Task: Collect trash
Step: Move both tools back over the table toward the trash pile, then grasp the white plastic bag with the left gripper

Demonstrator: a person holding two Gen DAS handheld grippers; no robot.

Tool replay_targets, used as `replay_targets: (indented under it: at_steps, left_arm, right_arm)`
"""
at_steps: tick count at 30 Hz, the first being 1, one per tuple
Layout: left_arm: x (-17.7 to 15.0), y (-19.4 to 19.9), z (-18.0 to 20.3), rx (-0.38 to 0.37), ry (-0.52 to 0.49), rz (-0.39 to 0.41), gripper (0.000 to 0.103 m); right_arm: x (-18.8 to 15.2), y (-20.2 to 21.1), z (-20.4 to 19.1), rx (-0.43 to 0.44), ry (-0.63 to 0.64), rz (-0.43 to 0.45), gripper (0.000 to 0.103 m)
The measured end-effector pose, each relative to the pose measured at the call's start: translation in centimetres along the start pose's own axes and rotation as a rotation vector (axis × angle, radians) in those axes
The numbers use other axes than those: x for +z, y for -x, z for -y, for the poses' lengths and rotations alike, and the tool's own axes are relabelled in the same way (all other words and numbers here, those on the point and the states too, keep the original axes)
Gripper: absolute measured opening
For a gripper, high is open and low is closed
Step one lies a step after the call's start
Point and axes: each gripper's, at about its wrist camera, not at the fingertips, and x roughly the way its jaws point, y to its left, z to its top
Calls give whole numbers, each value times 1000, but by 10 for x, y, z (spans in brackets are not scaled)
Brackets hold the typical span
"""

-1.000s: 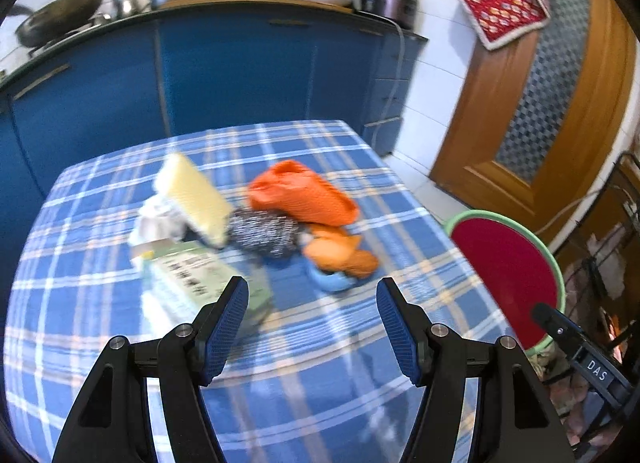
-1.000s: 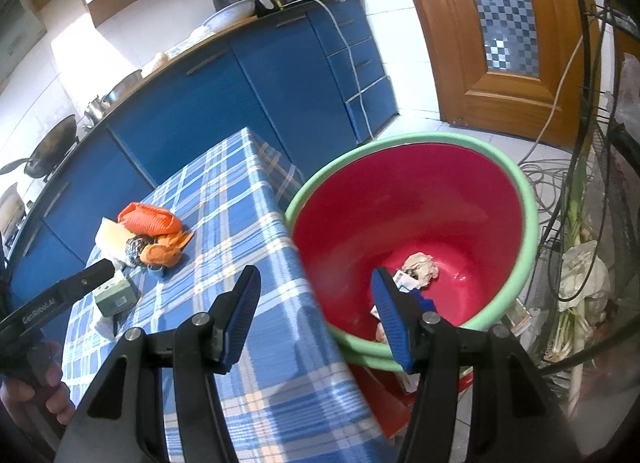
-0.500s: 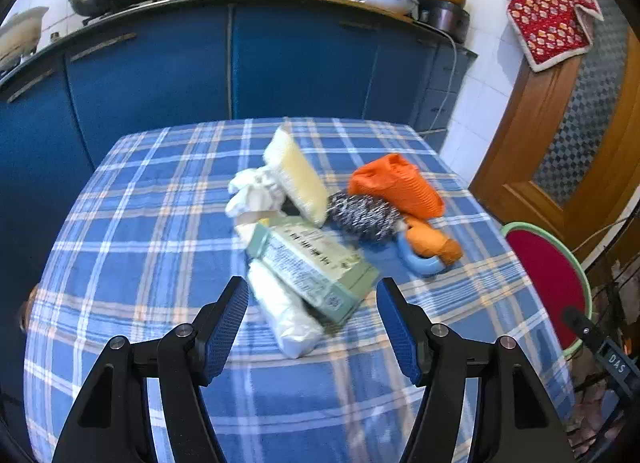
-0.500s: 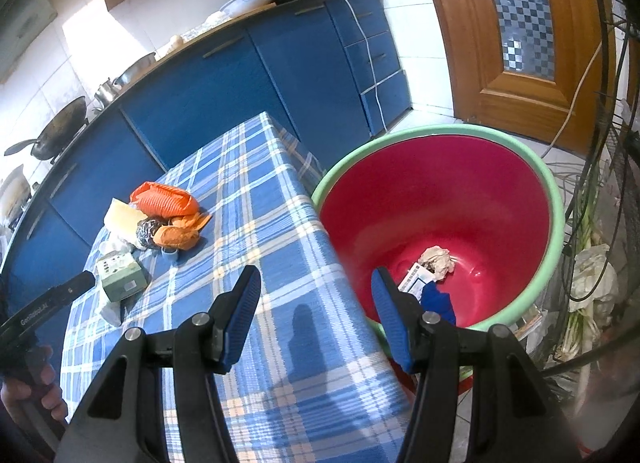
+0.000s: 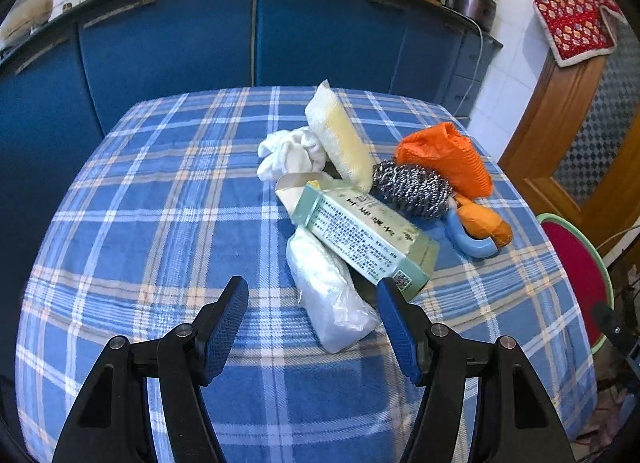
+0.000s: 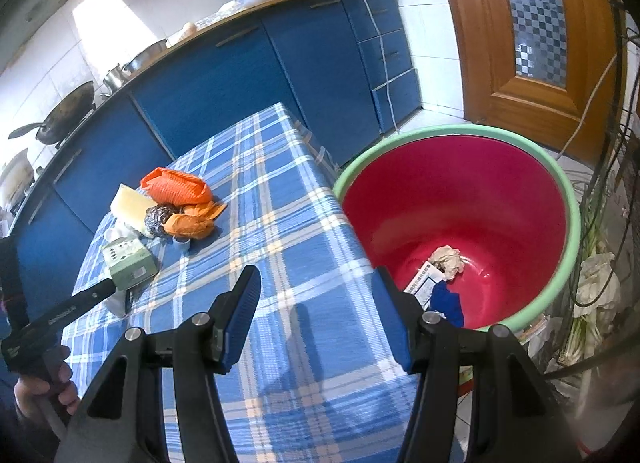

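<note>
A pile of trash lies on the blue plaid table (image 5: 140, 231): a green carton (image 5: 360, 237), a clear plastic bag (image 5: 330, 295), a white crumpled cloth (image 5: 290, 153), a yellow sponge (image 5: 340, 139), a steel scourer (image 5: 412, 189), an orange net bag (image 5: 448, 159) and an orange wrapper (image 5: 486, 223) on a blue cap. My left gripper (image 5: 312, 325) is open, just short of the plastic bag. My right gripper (image 6: 316, 319) is open and empty over the table's right edge, beside the red bin (image 6: 500, 191), which holds crumpled paper (image 6: 448, 259) and scraps.
Blue kitchen cabinets (image 5: 200, 35) stand behind the table with pans and pots on the counter. A wooden door (image 6: 532, 23) is at the right. Cables and vegetables (image 6: 592, 291) lie right of the bin. The bin's rim shows at the table's right in the left wrist view (image 5: 600, 263).
My left gripper has swung left and moved closer to the pile, now facing the plastic bag and carton. My right gripper has shifted left from over the bin toward the table edge.
</note>
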Motion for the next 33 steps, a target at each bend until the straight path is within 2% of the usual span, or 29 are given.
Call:
replay_targets:
  at_steps: [5, 8, 13, 22, 28, 33]
  left_arm:
    - [2, -10, -1, -16, 1, -12, 59]
    - [2, -17, -2, -32, 8, -26, 48]
    - [1, -15, -8, -46, 21, -10, 43]
    - [3, 7, -33, -37, 67, 37, 41]
    - [3, 18, -49, -9, 93, 57, 41]
    - [2, 21, -61, 14, 116, 55, 41]
  right_arm:
    - [3, -5, -13, 16, 33, -7, 59]
    - [4, -8, -23, 30, 53, -14, 59]
    - [4, -13, -41, 54, 95, -25, 60]
    - [4, -28, -77, 115, 175, -61, 60]
    - [2, -44, -111, 173, 260, -103, 65]
    - [0, -58, -139, 218, 338, -140, 73]
